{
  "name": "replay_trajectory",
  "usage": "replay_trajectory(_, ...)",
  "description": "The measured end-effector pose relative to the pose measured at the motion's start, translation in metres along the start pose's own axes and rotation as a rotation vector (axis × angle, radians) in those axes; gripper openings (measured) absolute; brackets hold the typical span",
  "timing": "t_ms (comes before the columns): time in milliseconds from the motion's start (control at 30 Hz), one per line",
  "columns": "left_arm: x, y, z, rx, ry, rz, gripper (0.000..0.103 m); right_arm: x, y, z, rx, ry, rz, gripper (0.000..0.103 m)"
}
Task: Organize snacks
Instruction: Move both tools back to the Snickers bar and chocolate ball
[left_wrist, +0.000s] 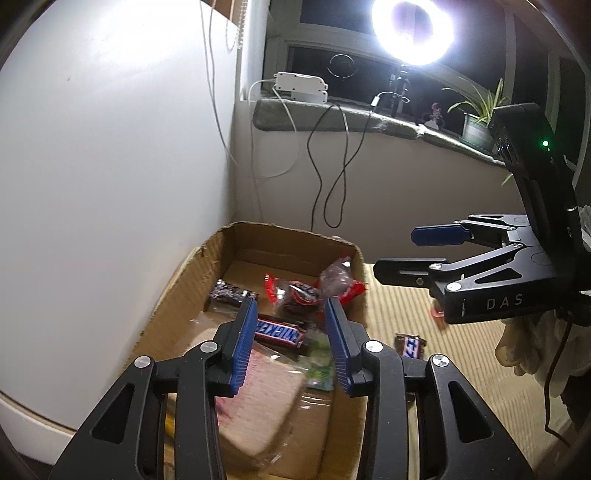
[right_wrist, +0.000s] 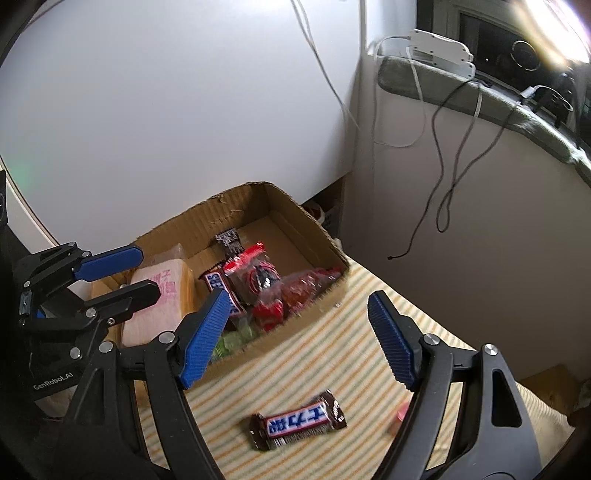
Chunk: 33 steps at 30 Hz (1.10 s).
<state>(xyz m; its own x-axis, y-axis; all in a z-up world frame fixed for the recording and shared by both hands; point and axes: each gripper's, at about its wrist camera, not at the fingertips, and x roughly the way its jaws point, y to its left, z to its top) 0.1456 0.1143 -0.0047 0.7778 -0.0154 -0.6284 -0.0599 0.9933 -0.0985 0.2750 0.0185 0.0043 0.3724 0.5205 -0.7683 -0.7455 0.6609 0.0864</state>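
A cardboard box (left_wrist: 343, 417) (right_wrist: 306, 218) holds several snacks: a Snickers bar (left_wrist: 279, 331) (right_wrist: 221, 288), red-wrapped candies (left_wrist: 299, 291) (right_wrist: 258, 277), a pink packet (left_wrist: 258, 395) (right_wrist: 162, 295) and a green sweet (left_wrist: 319, 369). Another Snickers bar (right_wrist: 297, 419) (left_wrist: 409, 346) lies on the striped cloth outside the box. My left gripper (left_wrist: 290, 325) (right_wrist: 146, 273) is open and empty above the box. My right gripper (right_wrist: 299, 332) (left_wrist: 393, 254) is open and empty above the cloth, a little above the loose bar.
A striped cloth (right_wrist: 332, 354) covers the surface. A small pink item (right_wrist: 400, 413) lies by the right finger. White wall at left, cables (left_wrist: 332, 177) hang from a windowsill with a power strip (left_wrist: 301, 86), ring light (left_wrist: 412, 31) and plant (left_wrist: 478, 110).
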Motion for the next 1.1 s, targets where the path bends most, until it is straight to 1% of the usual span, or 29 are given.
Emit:
replay_trajectory(133, -0.004, -0.011, -0.001, 0.008, -0.004, -0.018, 0.037, -0.013, -0.012, -0.011, 0.026, -0.008, -0.006, 0.080)
replay_trajectory(267, -0.006, -0.022, -0.004, 0.012, -0.003, -0.039, 0.037, -0.030, -0.028, -0.025, 0.040, -0.020, -0.033, 0.080)
replay_trajectory(600, 0.001, -0.057, -0.018, 0.025, 0.033, -0.098, 0.037, -0.062, -0.091, -0.068, 0.152, -0.027, -0.088, 0.080)
replay_trajectory(800, 0.010, -0.085, -0.028, 0.055, 0.071, -0.134, 0.037, -0.065, -0.115, -0.090, 0.197, -0.007, -0.095, 0.080)
replay_trajectory(900, 0.017, -0.096, -0.032, 0.070, 0.093, -0.150, 0.037, -0.061, -0.120, -0.097, 0.206, 0.005, -0.093, 0.080)
replay_trajectory(1100, 0.034, -0.112, -0.039, 0.088, 0.141, -0.155, 0.037, -0.049, -0.128, -0.107, 0.218, 0.033, -0.074, 0.080)
